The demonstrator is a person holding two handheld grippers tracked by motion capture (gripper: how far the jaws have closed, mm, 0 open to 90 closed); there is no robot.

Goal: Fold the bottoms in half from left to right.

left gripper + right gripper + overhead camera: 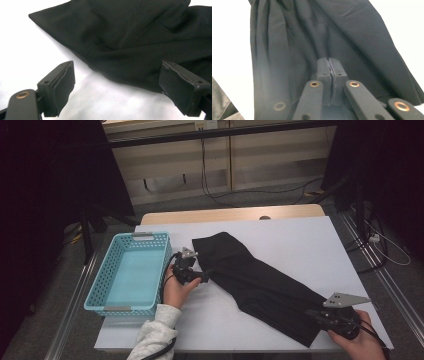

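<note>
- On the table (300,240): black garment (260,285) laid out, blue basket (131,272) beside.
- Right gripper (329,65): pressed together over fabric, pinch unconfirmed.
- Left gripper (122,82): wide, at hem, empty.
- Judged step: folding; next, close left on edge.

A white table top (300,240) is lying over a light wooden desk (235,213), whose rounded far edge is showing beyond it, in a dimly lit room. Grey carpet (280,195) is covering the floor, with black cables (215,195) trailing across it toward a pale panelled wall (260,160) at the back. A wall socket (206,124) is sitting high on that wall. Dark curtains (55,180) are hanging at either side, and metal rails (395,290) are running along the floor beside the table.
</note>
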